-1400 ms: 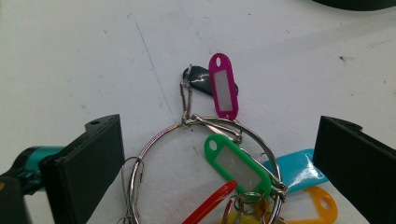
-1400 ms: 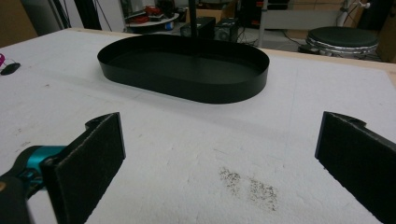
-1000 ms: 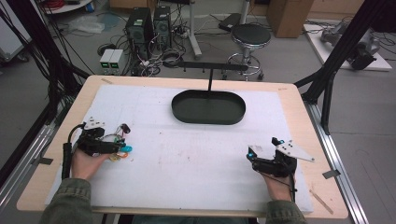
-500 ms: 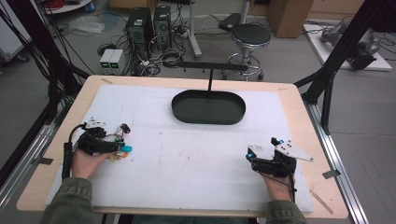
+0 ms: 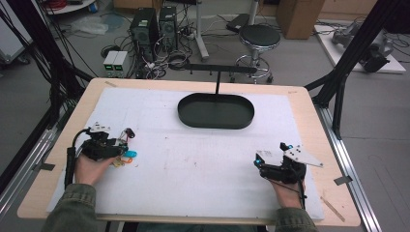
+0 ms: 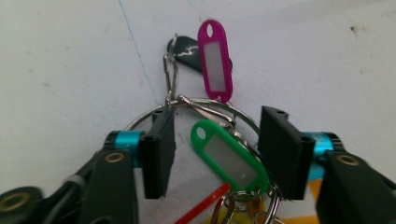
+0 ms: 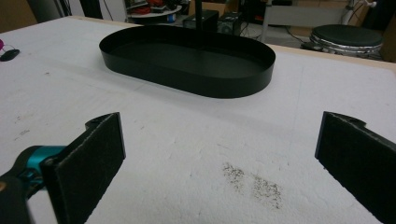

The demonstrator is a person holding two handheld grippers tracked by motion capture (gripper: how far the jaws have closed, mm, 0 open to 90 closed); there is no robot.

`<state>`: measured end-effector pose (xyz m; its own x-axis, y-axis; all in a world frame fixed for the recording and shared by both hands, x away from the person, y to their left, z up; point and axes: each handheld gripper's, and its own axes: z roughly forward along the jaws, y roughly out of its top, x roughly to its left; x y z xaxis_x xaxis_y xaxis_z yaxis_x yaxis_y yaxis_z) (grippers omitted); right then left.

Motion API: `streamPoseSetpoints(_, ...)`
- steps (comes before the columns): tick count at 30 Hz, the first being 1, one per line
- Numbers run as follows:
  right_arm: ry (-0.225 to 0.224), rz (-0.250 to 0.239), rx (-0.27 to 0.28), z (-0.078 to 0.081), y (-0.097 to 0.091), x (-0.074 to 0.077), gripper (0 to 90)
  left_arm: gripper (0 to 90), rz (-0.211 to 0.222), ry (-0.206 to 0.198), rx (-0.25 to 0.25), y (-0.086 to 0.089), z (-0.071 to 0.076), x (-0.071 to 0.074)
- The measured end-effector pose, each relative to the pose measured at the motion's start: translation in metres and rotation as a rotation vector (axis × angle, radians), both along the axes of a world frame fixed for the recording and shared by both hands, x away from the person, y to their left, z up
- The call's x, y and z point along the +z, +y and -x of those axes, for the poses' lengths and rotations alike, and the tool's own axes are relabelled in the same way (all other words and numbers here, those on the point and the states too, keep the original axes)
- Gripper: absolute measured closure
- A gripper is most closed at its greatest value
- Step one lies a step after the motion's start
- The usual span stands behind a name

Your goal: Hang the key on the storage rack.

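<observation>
Left gripper (image 6: 212, 149), jaws just closing, straddles the key ring (image 6: 196, 109) without pressing it. Right gripper (image 7: 219, 158), jaws spread wide, rests near-right of the black tray (image 7: 187, 56).

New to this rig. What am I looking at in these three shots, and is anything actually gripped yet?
No robot arm here: a person holds a hand-held two-jaw gripper in each hand at a table covered with a white mat. The high view looks down from above the person's side; the other two come from cameras riding on each gripper, looking along its black jaws.

On the mat sit a black oval tray, bare inside, and a bunch of key tags on a metal ring: a green tag, a magenta tag and more.

The left gripper straddles the bunch; its jaws have just been closing, with the green tag between them, but the pads are not yet pressing. The right gripper rests open, holding nothing.
</observation>
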<state>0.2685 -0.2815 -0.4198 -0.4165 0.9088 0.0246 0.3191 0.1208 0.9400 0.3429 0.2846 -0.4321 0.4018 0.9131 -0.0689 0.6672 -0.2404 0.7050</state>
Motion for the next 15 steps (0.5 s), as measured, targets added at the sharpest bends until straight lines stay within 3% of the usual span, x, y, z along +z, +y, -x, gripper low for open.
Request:
streamPoseSetpoints(3,-0.001,0.0,-0.001,-0.0001,-0.0001,0.0,0.5,58.7,-0.002,0.039,0.001,-0.0012,-0.001,-0.0006)
streamPoseSetpoints(5,0.0,0.0,0.0,-0.0001,-0.0001,-0.0001,0.5,62.1,-0.024,0.04,0.001,-0.0023,-0.001,0.0001)
streamPoseSetpoints(6,0.0,0.005,0.001,0.0,-0.0002,0.0,0.5,68.8,-0.021,0.04,-0.002,-0.0022,-0.001,0.0001)
streamPoseSetpoints(7,0.0,0.005,0.001,0.0,-0.0002,0.0,0.5,68.8,-0.003,0.042,-0.004,-0.0016,-0.0013,0.0001)
streamPoseSetpoints(9,-0.001,0.005,0.001,-0.0001,-0.0001,0.0,0.5,78.3,0.024,0.056,-0.023,0.0005,-0.0019,0.0002)
streamPoseSetpoints(15,0.0,0.006,0.001,0.0,0.0,0.0,0.5,84.3,0.077,0.038,-0.035,0.0038,-0.001,0.0022)
